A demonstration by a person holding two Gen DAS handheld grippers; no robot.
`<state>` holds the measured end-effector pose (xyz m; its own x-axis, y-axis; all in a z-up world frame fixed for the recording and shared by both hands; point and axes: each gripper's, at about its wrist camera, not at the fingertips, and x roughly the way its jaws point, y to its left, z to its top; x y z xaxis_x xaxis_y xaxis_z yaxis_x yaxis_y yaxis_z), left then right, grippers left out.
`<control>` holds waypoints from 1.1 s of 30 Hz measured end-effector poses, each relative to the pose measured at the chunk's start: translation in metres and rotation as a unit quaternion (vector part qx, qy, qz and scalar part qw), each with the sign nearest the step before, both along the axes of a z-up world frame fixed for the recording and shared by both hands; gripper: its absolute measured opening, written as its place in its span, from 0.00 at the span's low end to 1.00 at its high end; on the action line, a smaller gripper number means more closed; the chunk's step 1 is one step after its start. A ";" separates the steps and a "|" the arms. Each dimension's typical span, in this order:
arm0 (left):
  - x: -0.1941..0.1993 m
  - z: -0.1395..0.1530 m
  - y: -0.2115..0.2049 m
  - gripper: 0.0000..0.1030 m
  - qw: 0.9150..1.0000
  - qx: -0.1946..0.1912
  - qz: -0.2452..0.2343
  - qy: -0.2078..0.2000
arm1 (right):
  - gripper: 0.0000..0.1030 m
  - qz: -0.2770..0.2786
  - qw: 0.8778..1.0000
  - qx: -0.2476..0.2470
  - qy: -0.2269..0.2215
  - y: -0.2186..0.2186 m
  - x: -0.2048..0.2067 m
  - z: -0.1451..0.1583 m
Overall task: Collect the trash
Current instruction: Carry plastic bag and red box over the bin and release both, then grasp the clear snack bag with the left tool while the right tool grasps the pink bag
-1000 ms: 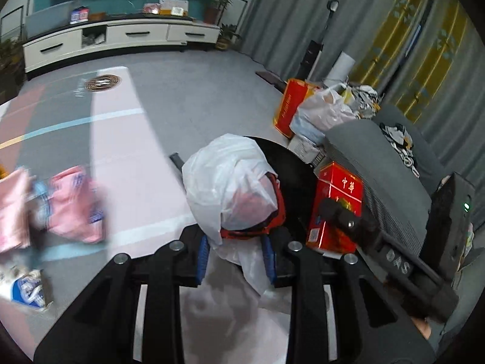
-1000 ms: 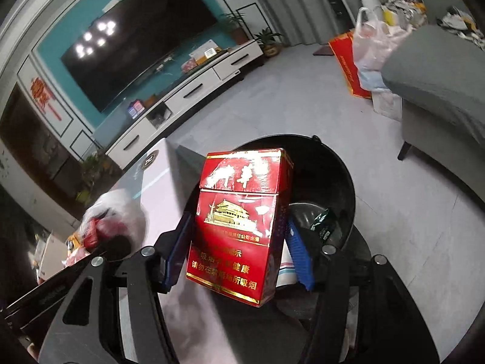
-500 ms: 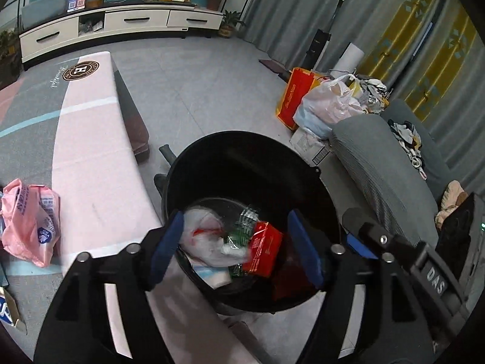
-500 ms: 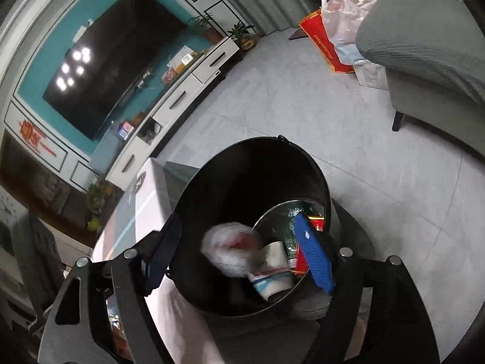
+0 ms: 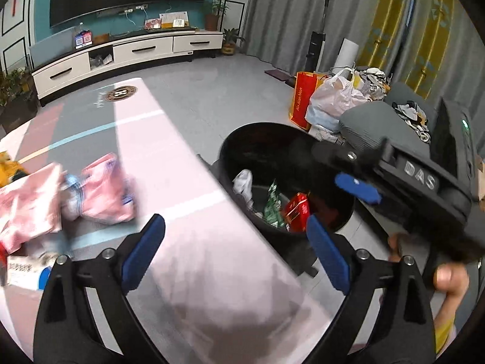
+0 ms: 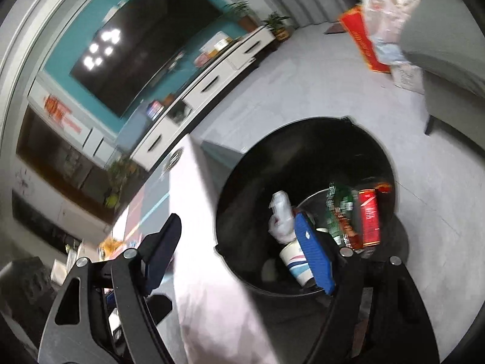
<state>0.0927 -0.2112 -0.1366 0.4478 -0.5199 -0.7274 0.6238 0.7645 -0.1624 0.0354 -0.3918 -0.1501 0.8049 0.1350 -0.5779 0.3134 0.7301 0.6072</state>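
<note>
**Both grippers empty beside the black bin**

At the far left of the left wrist view, blurred pink plastic packets (image 5: pixel 69 194) lay on the low table (image 5: pixel 169 163), with a white and blue carton (image 5: pixel 25 273) at the table's near left edge. None of this litter was touched by a gripper.

The left gripper (image 5: pixel 235 251) hung over the pale pink strip of the table, its blue-padded jaws opening wide with nothing between them; only bare table top showed in the gap.

To the right of the table, just beside its edge, stood the black bin (image 5: pixel 242 139) on the grey floor. Inside it lay a white plastic bag (image 5: pixel 244 182), a green wrapper (image 5: pixel 272 203) and a red cigarette box (image 5: pixel 298 212). The right wrist view also showed a paper cup (image 6: pixel 295 261) lying in the bin below the white bag.

Further right, the right gripper (image 6: pixel 239 251) hovered with its jaws spread and empty, its left finger over the table and its right finger (image 6: pixel 315 257) in front of the bin's mouth. In the left wrist view the person's hand (image 5: pixel 448 279) was seen under that gripper's black body.

Behind the bin, near a grey sofa (image 5: pixel 372 121), stood a red paper bag (image 5: pixel 303 100) and a full white plastic sack (image 5: pixel 336 97).
</note>
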 end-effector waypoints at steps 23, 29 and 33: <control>0.071 -0.024 0.345 0.97 0.913 -0.075 0.394 0.071 | 0.74 0.131 0.990 -0.043 0.023 0.148 0.080 -0.010; 0.072 -0.042 0.372 0.97 0.904 -0.093 0.405 0.103 | 0.74 0.111 0.992 -0.045 0.036 0.151 0.107 -0.023; 0.077 -0.049 0.375 0.97 0.905 -0.105 0.396 0.114 | 0.74 0.104 0.993 -0.045 0.037 0.159 0.123 -0.027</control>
<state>0.1698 0.1641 -0.1858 0.5910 -0.2386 -0.7706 -0.1747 0.8947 -0.4110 0.1585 -0.2325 -0.1770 0.7196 0.2402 -0.6515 0.1908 0.8338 0.5181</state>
